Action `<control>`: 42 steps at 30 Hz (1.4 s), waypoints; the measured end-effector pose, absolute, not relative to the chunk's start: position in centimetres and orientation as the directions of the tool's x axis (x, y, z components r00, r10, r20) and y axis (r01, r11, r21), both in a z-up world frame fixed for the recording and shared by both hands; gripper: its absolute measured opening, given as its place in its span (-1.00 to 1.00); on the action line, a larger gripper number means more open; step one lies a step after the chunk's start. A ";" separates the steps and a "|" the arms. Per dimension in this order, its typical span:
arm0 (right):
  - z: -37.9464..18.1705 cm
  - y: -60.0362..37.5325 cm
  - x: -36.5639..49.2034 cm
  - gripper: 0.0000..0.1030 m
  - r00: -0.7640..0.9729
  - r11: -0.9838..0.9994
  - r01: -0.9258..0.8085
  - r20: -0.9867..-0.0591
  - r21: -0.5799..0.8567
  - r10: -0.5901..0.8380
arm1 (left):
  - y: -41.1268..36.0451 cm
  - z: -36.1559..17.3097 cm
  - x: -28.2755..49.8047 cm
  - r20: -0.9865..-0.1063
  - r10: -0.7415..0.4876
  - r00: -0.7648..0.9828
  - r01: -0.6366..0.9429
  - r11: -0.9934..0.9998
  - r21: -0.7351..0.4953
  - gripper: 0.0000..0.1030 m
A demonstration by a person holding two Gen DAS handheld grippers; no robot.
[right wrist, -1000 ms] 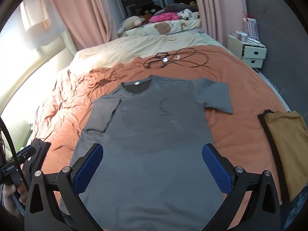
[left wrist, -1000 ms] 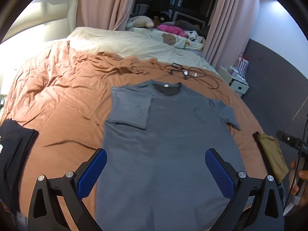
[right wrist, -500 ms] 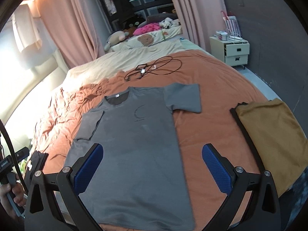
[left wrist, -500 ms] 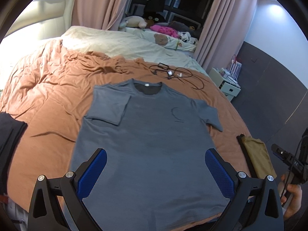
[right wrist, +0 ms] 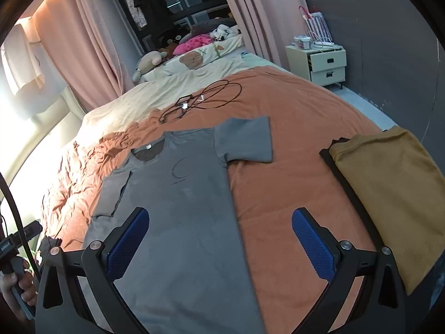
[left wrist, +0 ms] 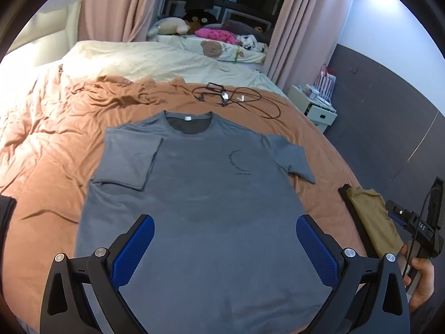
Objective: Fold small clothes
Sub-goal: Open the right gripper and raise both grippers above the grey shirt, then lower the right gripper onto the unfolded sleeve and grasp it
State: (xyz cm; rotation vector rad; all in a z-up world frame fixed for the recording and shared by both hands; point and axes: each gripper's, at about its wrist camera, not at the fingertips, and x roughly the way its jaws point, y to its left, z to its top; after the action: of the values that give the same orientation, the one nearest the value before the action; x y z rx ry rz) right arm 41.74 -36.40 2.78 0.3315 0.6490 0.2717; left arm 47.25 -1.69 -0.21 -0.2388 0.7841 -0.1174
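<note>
1. Grey cotton t-shirt point(left wrist: 200, 194) lies flat, front up, on the orange bedspread point(left wrist: 55, 150), filling the centre of the left wrist view and the centre-left of the right wrist view.
2. Its sleeve on the left of the frame point(left wrist: 128, 158) is folded inward over the chest; the sleeve on the right of the frame point(right wrist: 244, 142) lies spread out on the bedspread.
3. The left gripper point(left wrist: 224, 246) hangs over the lower part of the t-shirt at the bottom of its own view, blue pads point(left wrist: 133, 246) spread wide, holding nothing.
4. The right gripper point(right wrist: 219, 240) hangs at the bottom of its own view, fingers wide apart and empty, one pad point(right wrist: 128, 239) over the shirt and the other over bare bedspread.
5. A folded mustard garment point(right wrist: 389, 194) rests on a dark piece at the right edge of the frame, well apart from the t-shirt.
6. Black cables point(left wrist: 236, 100) lie tangled beyond the collar, in the upper middle.
7. A cream nightstand point(right wrist: 325, 64) stands at the upper right by the dark wall.
8. A hand point(left wrist: 420, 281) grips the other gripper's handle at the lower right of the left wrist view.
</note>
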 end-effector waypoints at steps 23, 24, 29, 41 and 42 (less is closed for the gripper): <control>-5.4 -38.3 53.2 0.79 0.705 0.833 -0.036 -0.577 0.552 0.413 | -1.8 -8.2 58.3 -0.748 -0.248 0.616 0.052 0.960 -0.275 0.56; -5.7 -38.3 53.7 0.79 0.702 0.829 -0.030 -0.579 0.558 0.415 | -1.8 -8.5 58.6 -0.751 -0.248 0.612 0.053 0.960 -0.274 0.56; -7.2 -38.3 55.9 0.79 0.693 0.824 -0.012 -0.589 0.567 0.415 | -2.3 -10.2 60.7 -0.767 -0.250 0.591 0.053 0.961 -0.273 0.45; -11.3 -39.6 59.0 0.55 0.667 0.755 0.015 -0.569 0.655 0.481 | -5.1 -15.2 67.7 -0.809 -0.289 0.511 0.059 0.951 -0.303 0.11; -11.2 -39.9 59.2 0.55 0.671 0.743 0.020 -0.559 0.669 0.486 | -5.3 -15.3 68.0 -0.808 -0.295 0.510 0.060 0.949 -0.309 0.11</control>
State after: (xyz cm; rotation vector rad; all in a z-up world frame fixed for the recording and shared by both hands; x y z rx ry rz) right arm 59.24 -39.91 -11.25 0.6976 0.8034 0.2884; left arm 67.99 -5.33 -15.30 -0.2548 1.0154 -0.2169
